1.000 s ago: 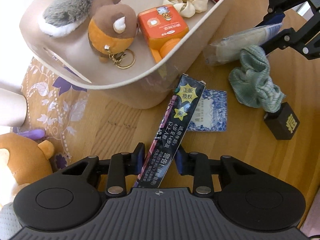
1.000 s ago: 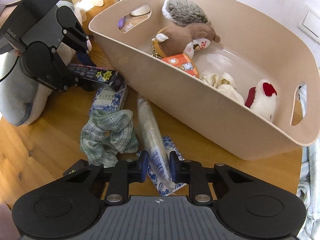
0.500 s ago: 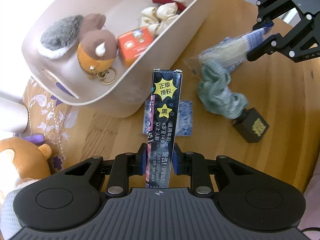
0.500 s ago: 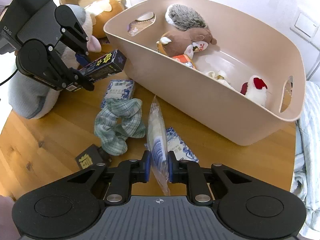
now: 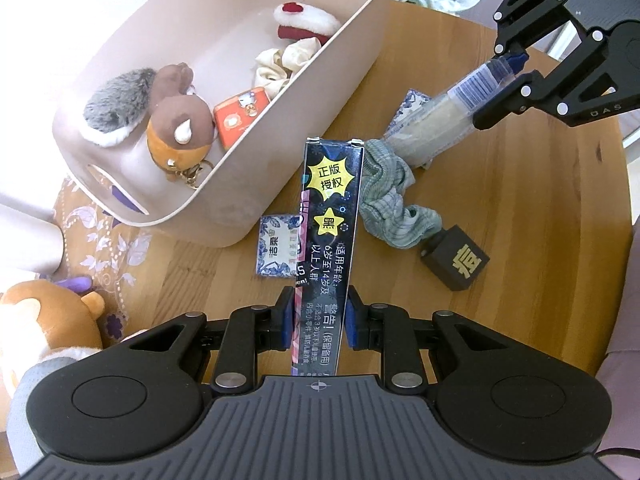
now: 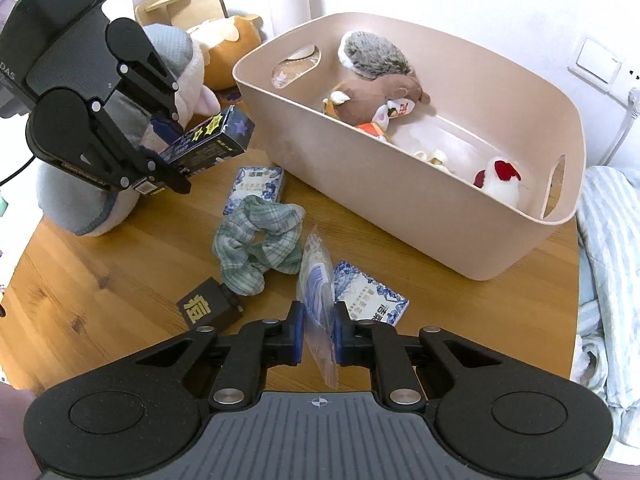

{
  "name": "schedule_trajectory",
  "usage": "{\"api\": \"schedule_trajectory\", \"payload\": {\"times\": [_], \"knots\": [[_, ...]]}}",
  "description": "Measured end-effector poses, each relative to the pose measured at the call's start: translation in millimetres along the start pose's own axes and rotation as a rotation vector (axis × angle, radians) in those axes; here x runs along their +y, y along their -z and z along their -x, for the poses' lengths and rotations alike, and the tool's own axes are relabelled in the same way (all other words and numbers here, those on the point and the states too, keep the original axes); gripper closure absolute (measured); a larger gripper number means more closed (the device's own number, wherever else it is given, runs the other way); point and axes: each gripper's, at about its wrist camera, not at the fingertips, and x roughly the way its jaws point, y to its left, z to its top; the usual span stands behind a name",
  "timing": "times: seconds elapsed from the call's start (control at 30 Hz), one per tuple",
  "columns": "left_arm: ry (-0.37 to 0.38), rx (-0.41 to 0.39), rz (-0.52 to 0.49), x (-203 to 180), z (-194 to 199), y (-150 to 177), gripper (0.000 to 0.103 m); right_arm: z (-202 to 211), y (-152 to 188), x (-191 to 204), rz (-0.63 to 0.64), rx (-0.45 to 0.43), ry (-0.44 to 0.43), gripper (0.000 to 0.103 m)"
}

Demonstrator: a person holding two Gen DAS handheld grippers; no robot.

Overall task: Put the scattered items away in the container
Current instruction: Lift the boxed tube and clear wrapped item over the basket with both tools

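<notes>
Cardboard makes the long dark box [image 5: 330, 216] light and stiff, a little crushable on its broad faces. The left hand-held gripper [image 5: 316, 320] is clamped across its near end, so the far end sticks out unsupported; a hold nearer the middle would probably swing less. Its long axis runs straight out from the jaws, raised off the desk [image 5: 520, 208], its far end just short of the beige container [image 5: 352, 32] wall.

The right hand-held gripper [image 6: 316, 330] is closed on the end of a clear plastic packet [image 6: 316, 276], which looks soft, slippery and light, likely to sag or slide. In the left wrist view the packet slants down toward the green scrunchie [image 6: 256, 248]; whether its tip touches it is unclear.

Two blue tissue packs [image 6: 256, 188] and a black block [image 6: 208, 308] lie mid-desk, beside the container's long wall.
</notes>
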Motion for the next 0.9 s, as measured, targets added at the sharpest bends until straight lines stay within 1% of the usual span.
{"api": "schedule_trajectory", "payload": {"times": [0.17, 0.27, 0.4, 0.6, 0.8, 0.9], "knots": [[-0.009, -0.009, 0.015, 3.7, 1.9, 2.4, 0.078, 6.7, -1.8, 1.4, -0.003, -0.028, 0.002, 0.09], [-0.006, -0.024, 0.031, 4.0, 8.0, 4.0, 0.078, 12.1, -1.9, 0.9, -0.013, -0.045, -0.013, 0.091], [-0.01, -0.048, 0.036, 4.3, 17.2, 3.2, 0.078, 17.8, -2.6, 1.7, -0.007, -0.057, -0.006, 0.091], [-0.006, -0.113, 0.082, 12.6, 39.4, -3.0, 0.078, 37.4, -9.4, 0.5, 0.014, -0.096, -0.005, 0.091], [-0.018, -0.182, 0.107, 22.4, 62.5, -15.3, 0.078, 62.9, -23.9, -3.5, 0.037, -0.159, 0.014, 0.091], [-0.01, -0.219, 0.128, 28.6, 73.7, -22.9, 0.078, 73.9, -32.3, -9.0, 0.044, -0.19, 0.026, 0.091]]}}
